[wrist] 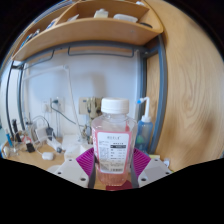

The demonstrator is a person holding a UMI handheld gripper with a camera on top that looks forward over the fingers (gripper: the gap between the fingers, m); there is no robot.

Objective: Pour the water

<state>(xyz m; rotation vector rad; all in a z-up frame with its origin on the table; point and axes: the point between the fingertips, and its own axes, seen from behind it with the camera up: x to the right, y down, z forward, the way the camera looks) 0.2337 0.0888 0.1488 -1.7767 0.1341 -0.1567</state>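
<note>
Cluttered lab bench [40,158] (cables, small items) bears a bottle [113,140].

A long wooden shelf [85,32] runs across the top of the frame, with a few small pale things on it that are hard to make out. Below it is a white wall [95,70] with thin wires hanging down. A big wooden panel [190,80] fills the right side. At the lower left, the wooden counter [35,157] holds small cluttered things.
</note>
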